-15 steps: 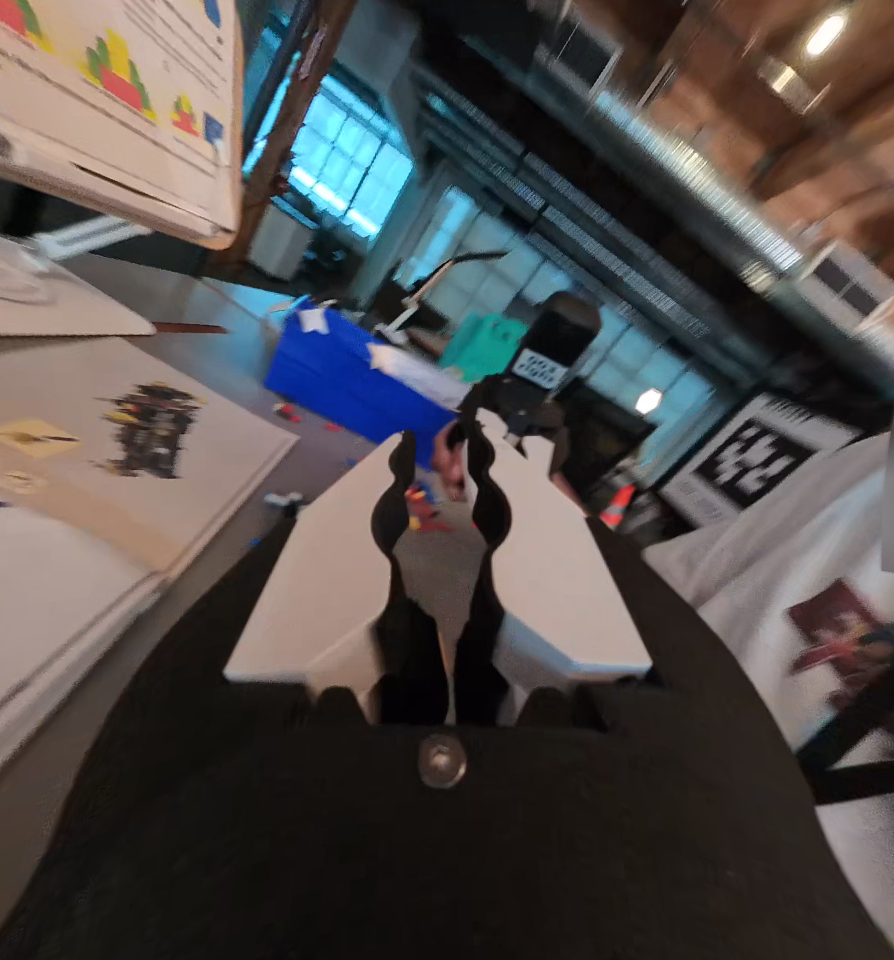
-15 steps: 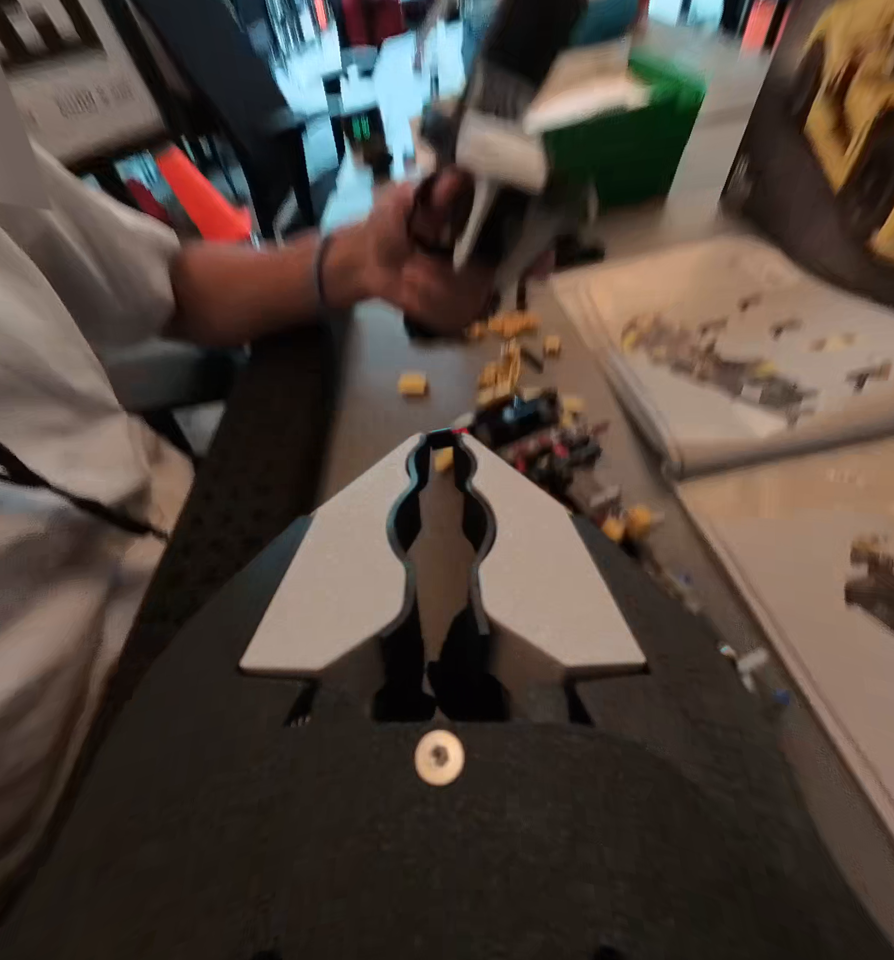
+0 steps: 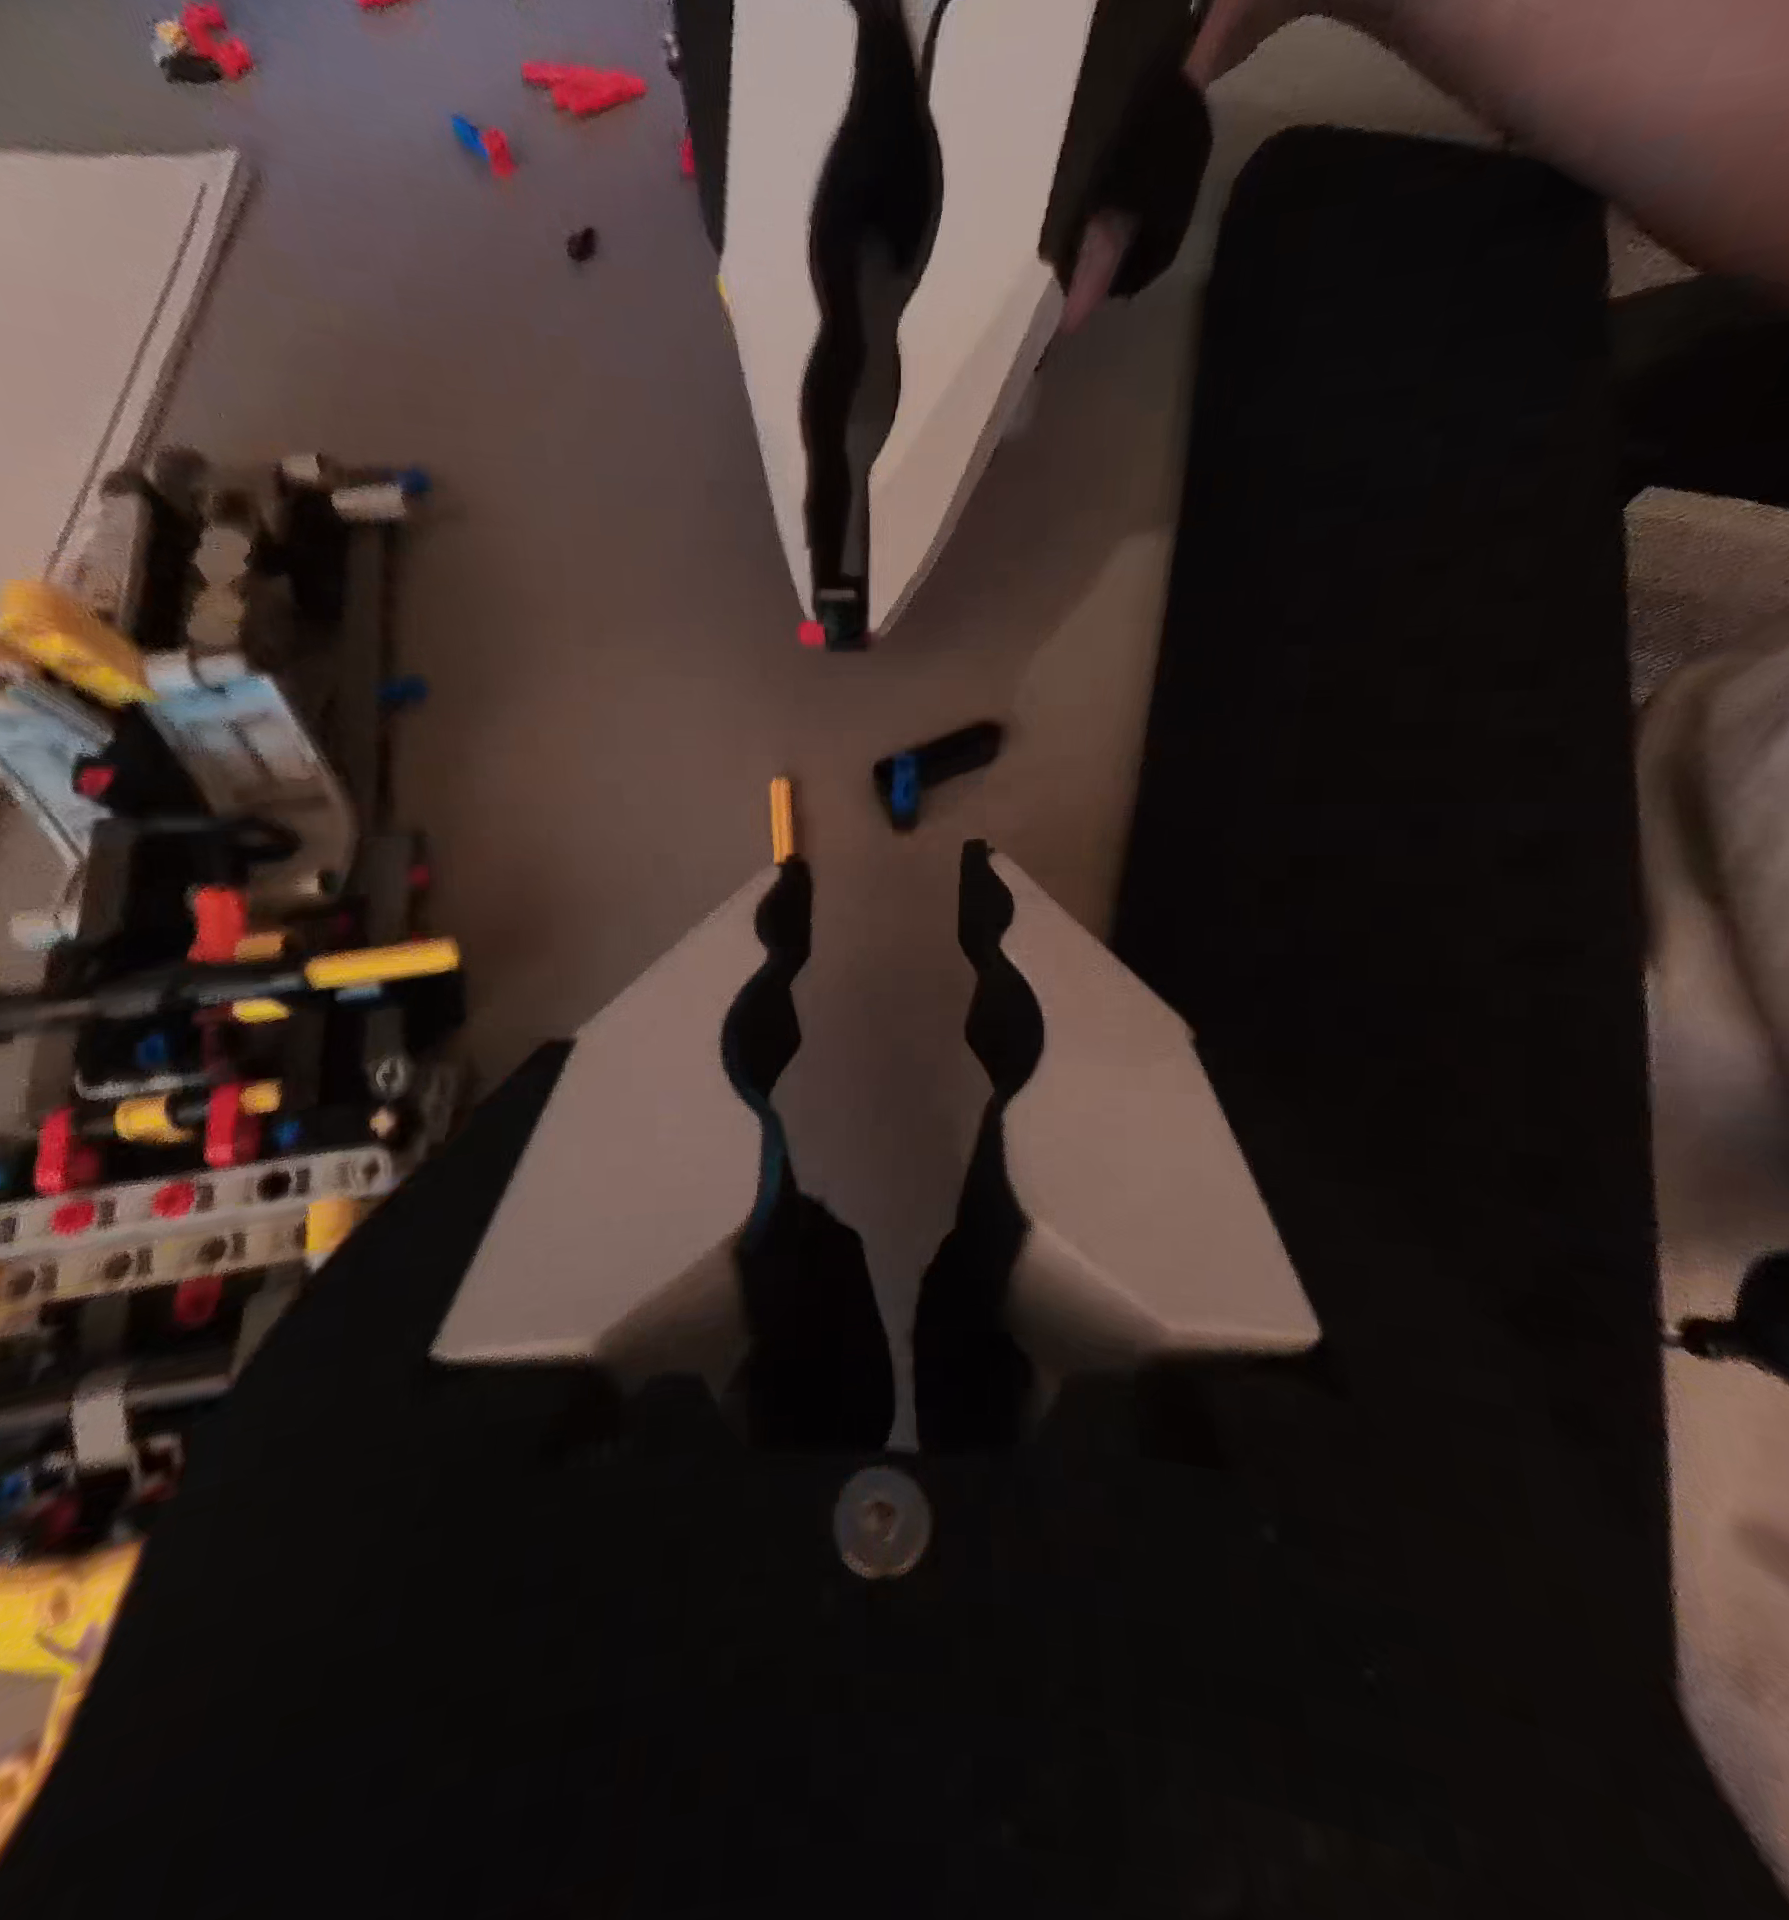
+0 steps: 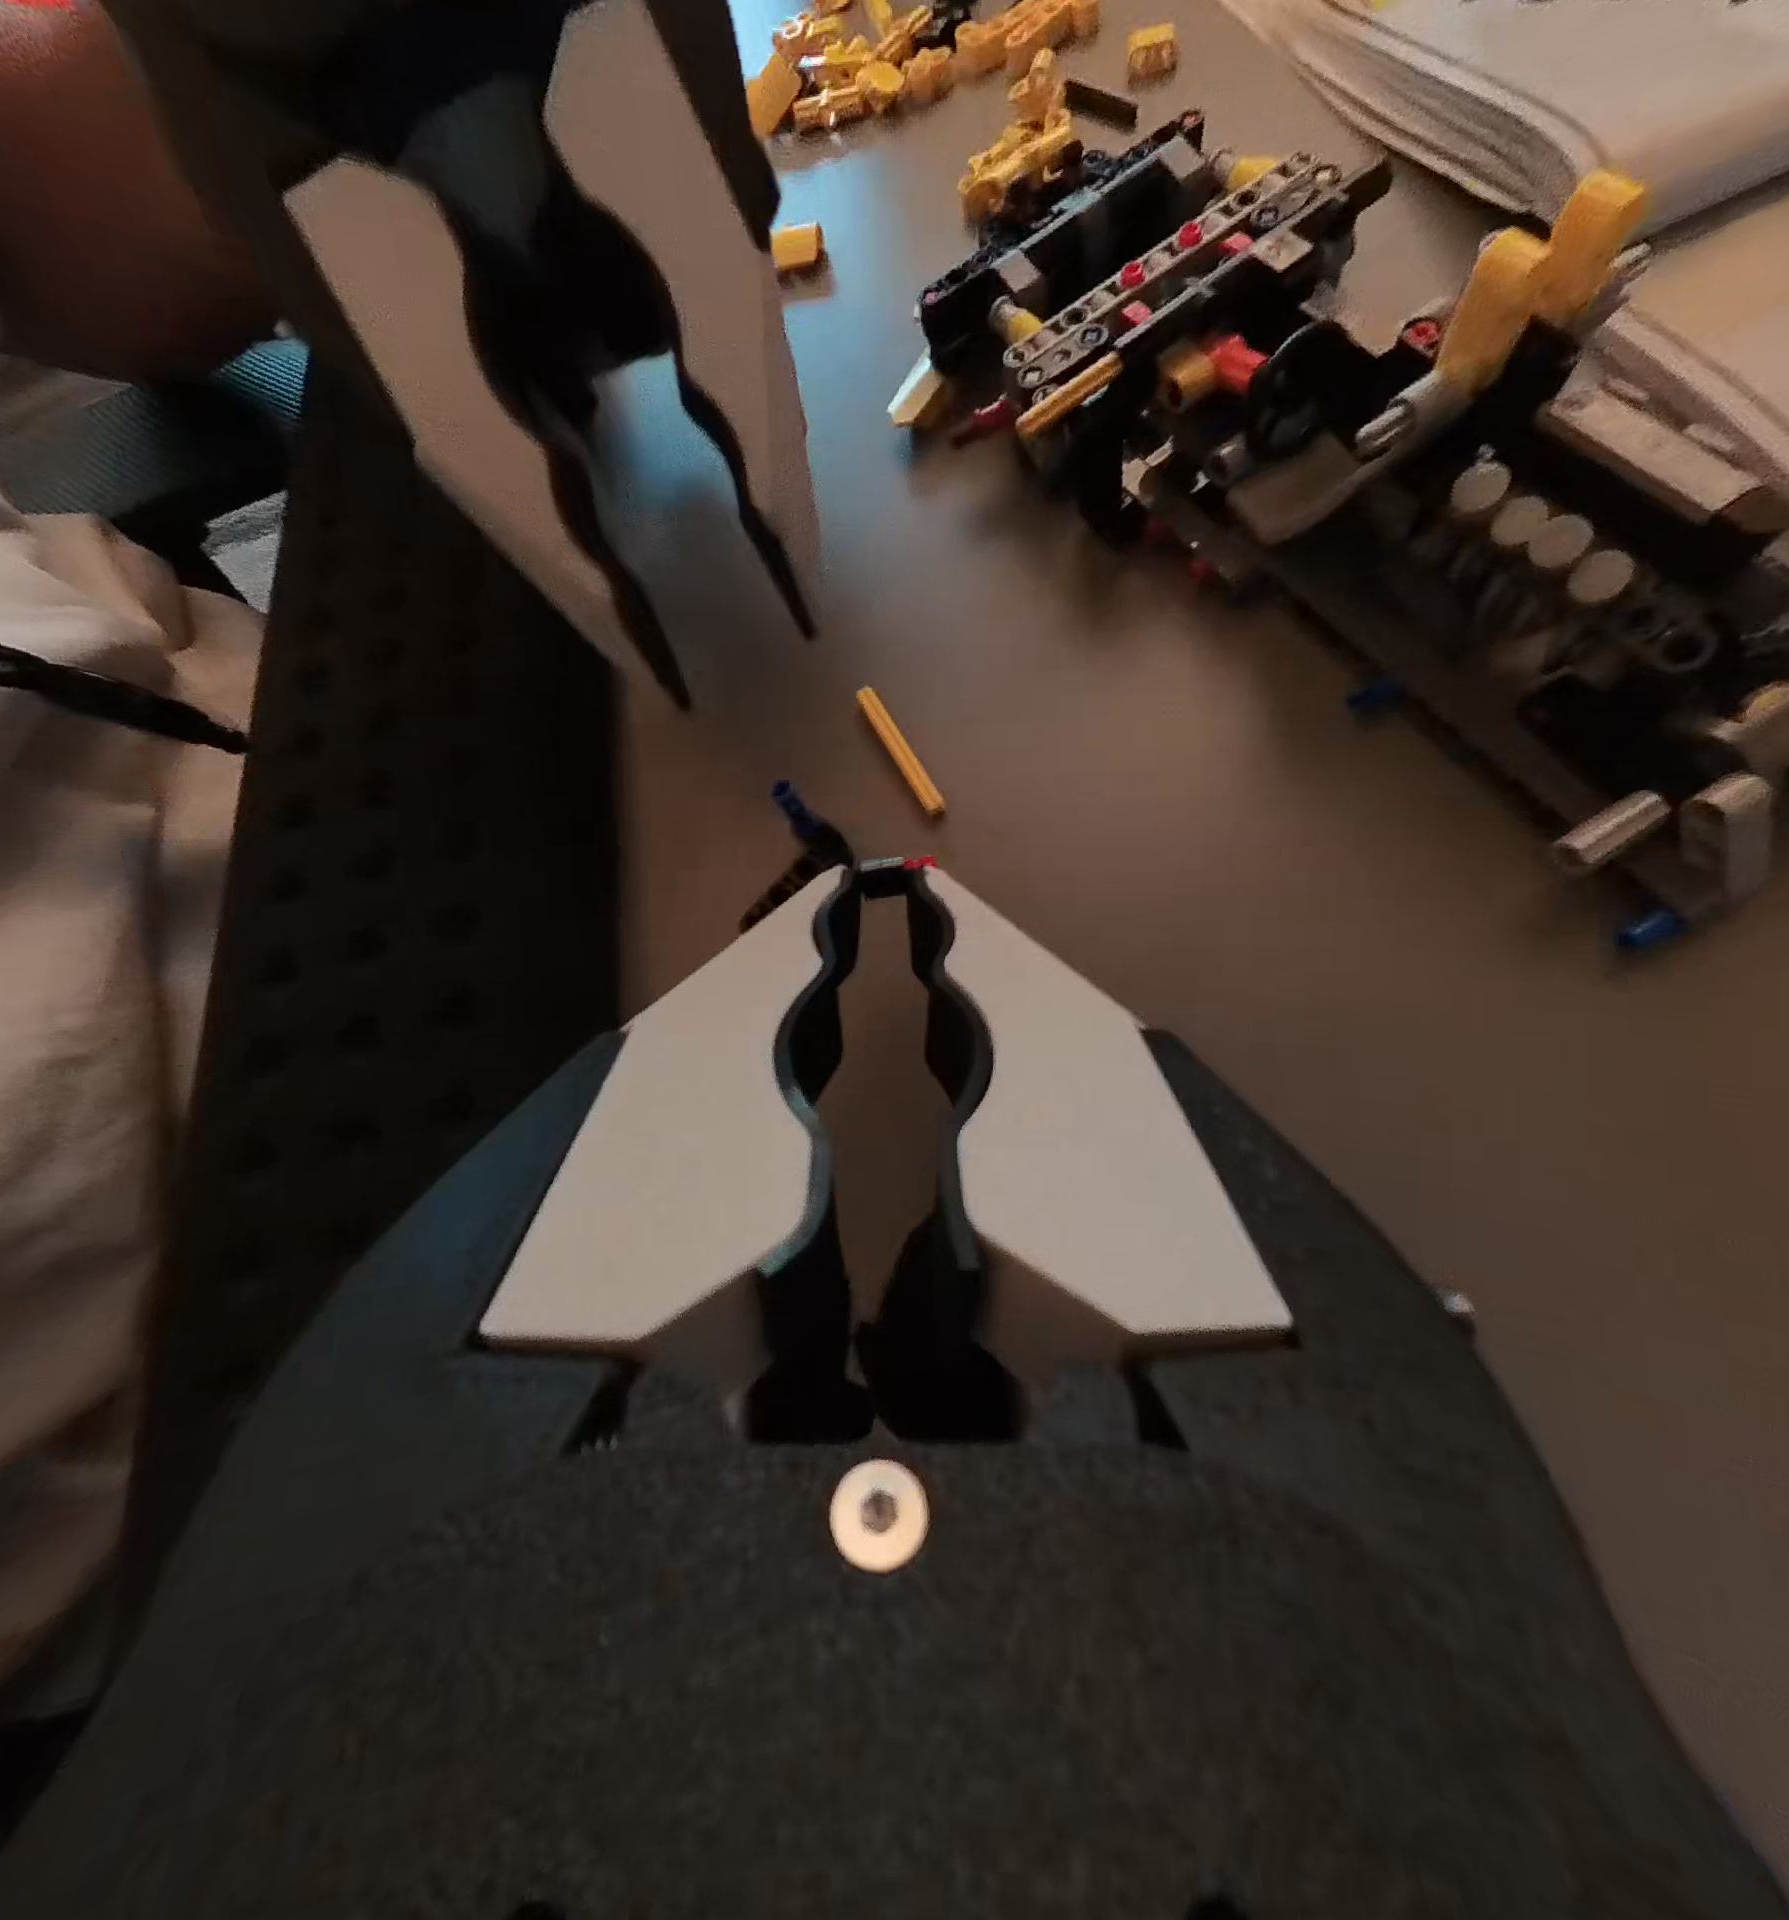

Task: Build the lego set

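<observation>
Now your right gripper pinches a small black piece, so bring your wide-open, empty left gripper over the yellow stick.

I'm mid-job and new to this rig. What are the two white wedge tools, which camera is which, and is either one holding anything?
There is no robot arm: a person holds a hand tool with two jaws in each hand, and a camera on each tool looks along them. In the left wrist view the left gripper is at the bottom, jaws apart and empty; the right gripper points in from the top. In the right wrist view the right gripper is shut on a small black and red piece. On the grey table lie a yellow rod, a black and blue piece, loose yellow bricks and the half-built model.
</observation>
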The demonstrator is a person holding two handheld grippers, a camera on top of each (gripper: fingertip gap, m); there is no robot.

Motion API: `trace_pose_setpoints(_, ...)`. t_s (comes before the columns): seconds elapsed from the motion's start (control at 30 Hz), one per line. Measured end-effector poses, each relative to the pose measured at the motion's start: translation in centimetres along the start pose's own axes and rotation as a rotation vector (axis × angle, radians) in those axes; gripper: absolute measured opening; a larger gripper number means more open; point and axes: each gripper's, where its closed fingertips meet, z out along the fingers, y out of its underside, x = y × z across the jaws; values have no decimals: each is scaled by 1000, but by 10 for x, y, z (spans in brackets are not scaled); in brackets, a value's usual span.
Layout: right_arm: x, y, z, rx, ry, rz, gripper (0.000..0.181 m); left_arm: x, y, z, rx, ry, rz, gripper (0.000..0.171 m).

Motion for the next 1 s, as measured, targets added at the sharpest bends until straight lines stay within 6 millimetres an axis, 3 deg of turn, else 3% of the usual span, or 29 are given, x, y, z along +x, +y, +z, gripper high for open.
trace_pose_setpoints(0.17,4,6,3,-57,62,-49,8,-1,-1,22,-64,16,44,26)
trace_pose_setpoints(0.4,-1,15,7,-167,114,-84,9,3,1,38,-100,-18,96,5)
trace_pose_setpoints(0.53,0,20,9,-184,120,-60,9,-8,-7,31,-39,-113,110,5)
trace_pose_setpoints(0.67,5,17,10,-147,131,-36,11,-40,-27,0,121,-323,81,5)
trace_pose_setpoints(0.73,2,5,8,-77,117,-22,18,-60,-32,-22,176,-471,60,5)
trace_pose_setpoints(0.8,3,-20,1,57,116,21,21,-73,-38,-44,243,-591,27,4)
trace_pose_setpoints(0.93,5,-98,-15,488,44,274,24,-81,-52,-79,386,-771,-25,4)
trace_pose_setpoints(1.0,3,-127,-20,695,-61,432,25,-81,-58,-90,437,-840,-43,4)
